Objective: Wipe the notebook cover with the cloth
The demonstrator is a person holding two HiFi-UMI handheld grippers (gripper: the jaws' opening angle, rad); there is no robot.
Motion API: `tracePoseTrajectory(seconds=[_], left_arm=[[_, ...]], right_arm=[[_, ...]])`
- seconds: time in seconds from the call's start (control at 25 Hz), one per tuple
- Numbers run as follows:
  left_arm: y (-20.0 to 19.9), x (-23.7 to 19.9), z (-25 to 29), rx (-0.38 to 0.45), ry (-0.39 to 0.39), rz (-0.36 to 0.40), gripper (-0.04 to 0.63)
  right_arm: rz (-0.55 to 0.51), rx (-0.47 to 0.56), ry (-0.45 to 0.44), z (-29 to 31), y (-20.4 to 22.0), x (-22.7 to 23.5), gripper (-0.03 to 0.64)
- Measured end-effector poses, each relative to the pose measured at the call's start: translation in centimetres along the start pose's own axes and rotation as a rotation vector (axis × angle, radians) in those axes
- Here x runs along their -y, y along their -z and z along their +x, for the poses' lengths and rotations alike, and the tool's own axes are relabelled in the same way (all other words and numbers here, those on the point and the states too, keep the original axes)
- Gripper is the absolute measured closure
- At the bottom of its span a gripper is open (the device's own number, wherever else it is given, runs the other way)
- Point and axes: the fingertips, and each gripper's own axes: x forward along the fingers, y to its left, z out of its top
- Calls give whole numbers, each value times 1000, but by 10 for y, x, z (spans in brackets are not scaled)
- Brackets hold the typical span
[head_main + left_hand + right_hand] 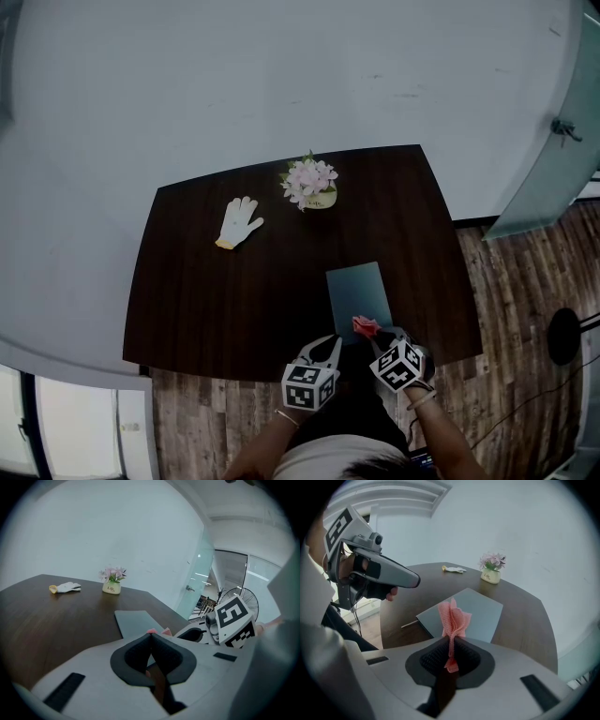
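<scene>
Right tool (451, 641) is pinching the pink cloth (453, 618) by its lower end, and the free part fans up above the jaws. The cloth looks light, soft and floppy, so it'll likely fold under pressure; I'd drag it flat rather than push. The notebook (358, 291) lies flat on the counter (216, 300), cover up. Its long axis runs away from the person toward the wall, with the near short edge by the counter's front edge. It's probably light with a smooth cover, so it may slide (pin a near corner). Left tool (151, 637) is pressed together on nothing, just beside the notebook.
</scene>
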Motion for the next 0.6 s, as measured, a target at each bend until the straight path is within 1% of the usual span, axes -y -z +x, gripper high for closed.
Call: tracePoseTrajectory(seconds=[0.6], left_arm=[[0, 11, -4, 7, -5, 19, 577]], right_arm=[[49, -18, 80, -18, 32, 35, 583]])
